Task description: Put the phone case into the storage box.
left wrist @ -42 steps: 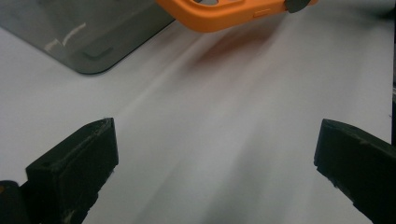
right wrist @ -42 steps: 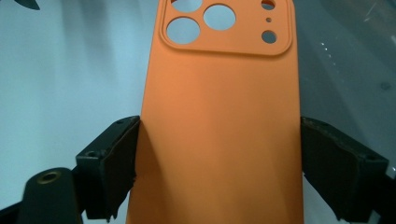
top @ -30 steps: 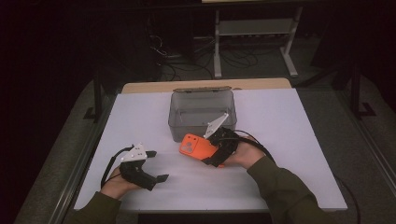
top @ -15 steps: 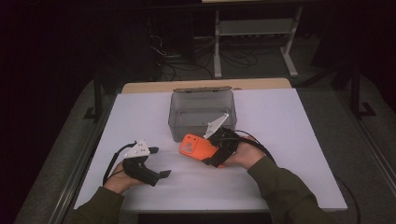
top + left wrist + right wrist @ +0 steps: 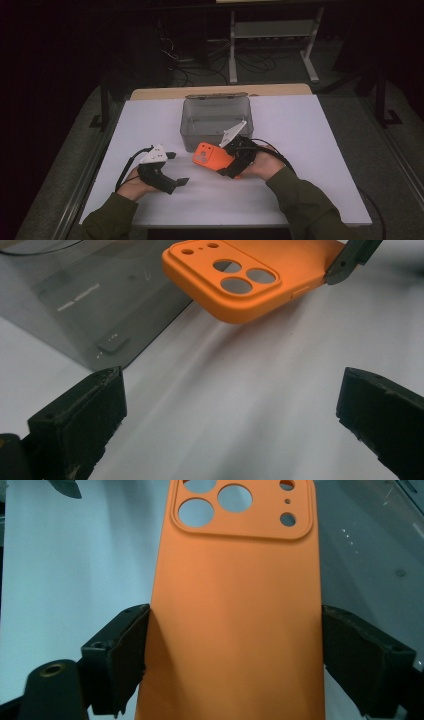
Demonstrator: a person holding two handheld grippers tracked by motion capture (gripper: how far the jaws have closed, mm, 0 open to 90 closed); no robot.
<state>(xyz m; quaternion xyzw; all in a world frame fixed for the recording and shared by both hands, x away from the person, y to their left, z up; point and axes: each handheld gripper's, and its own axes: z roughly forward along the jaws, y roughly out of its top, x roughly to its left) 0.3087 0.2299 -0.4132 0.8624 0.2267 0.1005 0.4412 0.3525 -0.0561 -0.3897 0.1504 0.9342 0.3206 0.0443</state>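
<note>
My right hand-held gripper (image 5: 235, 645) is pinching an orange phone case (image 5: 235, 610) above the white worktop (image 5: 310, 130).

I am gripping the case by its long edges, one black jaw pressing on each side, with the camera cutouts pointing away from my hand. In the high view, the case (image 5: 212, 156) is sitting just in front of a clear grey plastic bin (image 5: 216, 120), close to its near wall. My left hand-held gripper (image 5: 235, 415) is resting lower left on the worktop, its jaws spread wide with nothing between them, and it is facing the case (image 5: 250, 280) and the bin (image 5: 85, 300). My sleeves are olive green.
</note>
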